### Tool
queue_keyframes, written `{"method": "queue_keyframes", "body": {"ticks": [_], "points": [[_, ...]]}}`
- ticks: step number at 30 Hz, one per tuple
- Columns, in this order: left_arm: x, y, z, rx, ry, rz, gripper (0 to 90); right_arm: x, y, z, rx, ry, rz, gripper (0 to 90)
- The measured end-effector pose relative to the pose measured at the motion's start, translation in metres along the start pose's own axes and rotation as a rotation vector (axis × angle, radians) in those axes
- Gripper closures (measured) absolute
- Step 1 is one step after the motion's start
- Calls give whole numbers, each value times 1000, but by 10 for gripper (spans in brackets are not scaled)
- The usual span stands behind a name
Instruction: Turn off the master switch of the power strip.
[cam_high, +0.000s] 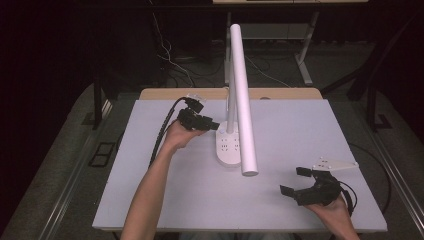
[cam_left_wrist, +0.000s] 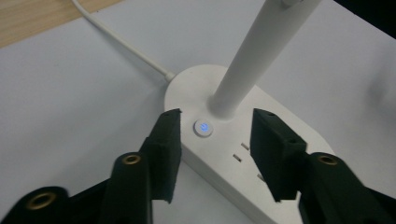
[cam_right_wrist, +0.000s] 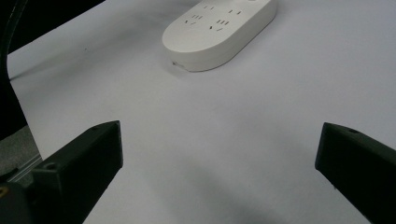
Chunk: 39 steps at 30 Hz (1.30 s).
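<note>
1. High view: one white desk lamp (cam_high: 239, 95) stands a little left of the middle of the white table (cam_high: 280, 200). Its oval base (cam_high: 228, 148) carries socket slots, a slim post rises from the back of it, and a long round tube head leans out over the base toward the near edge. Taking that base as the mark, the left gripper (cam_high: 212, 125) sits just at its left back corner, jaw tips reaching in beside the post. The right gripper (cam_high: 296, 181) rests well off to the base's right and nearer the person, jaws spread wide with nothing in them. Two forearms, two grippers, one lamp.

2. Left gripper view: the base (cam_left_wrist: 261, 140) is right under the gripper, smooth white plastic with a rounded end. One small round power button (cam_left_wrist: 203, 128) glows blue beside the foot of the post (cam_left_wrist: 266, 51). The two black jaws are partly open, standing either side of the button and above the base; they grip nothing. One white cord (cam_left_wrist: 121, 42) leaves the base's rounded end toward the wooden edge.

3. Right gripper view: the base (cam_right_wrist: 219, 32) lies well ahead of the jaws, showing several groups of socket slots on top. The two jaws gape wide over bare table (cam_right_wrist: 210, 140).
</note>
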<state>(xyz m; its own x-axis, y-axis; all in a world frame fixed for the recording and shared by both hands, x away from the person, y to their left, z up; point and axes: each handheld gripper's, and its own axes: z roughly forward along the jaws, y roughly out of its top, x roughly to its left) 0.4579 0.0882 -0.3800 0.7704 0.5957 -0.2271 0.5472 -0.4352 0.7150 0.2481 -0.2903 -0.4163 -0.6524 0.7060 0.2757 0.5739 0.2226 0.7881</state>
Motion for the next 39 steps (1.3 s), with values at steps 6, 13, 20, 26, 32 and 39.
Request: {"method": "queue_keyframes", "body": {"ticks": [6, 13, 20, 26, 32, 39], "points": [[-2, 5, 6, -8, 13, 5, 672, 0, 0, 0, 0, -1, 0, 1], [-4, 6, 16, -20, 39, -25, 822, -1, 0, 0, -2, -6, -2, 1], [-3, 5, 26, -47, 42, -69, 896, -1, 0, 0, -3, -7, -1, 1], [-2, 2, 36, -30, 55, -81, 897, -2, 0, -1, -5, -7, 3, 1], [-1, -1, 42, -18, 59, -87, 897, -2, 0, -1, -6, -7, 3, 1], [-4, -4, 49, -27, 53, -114, 896, -1, 0, 0, 3, -4, -4, 1]]}}
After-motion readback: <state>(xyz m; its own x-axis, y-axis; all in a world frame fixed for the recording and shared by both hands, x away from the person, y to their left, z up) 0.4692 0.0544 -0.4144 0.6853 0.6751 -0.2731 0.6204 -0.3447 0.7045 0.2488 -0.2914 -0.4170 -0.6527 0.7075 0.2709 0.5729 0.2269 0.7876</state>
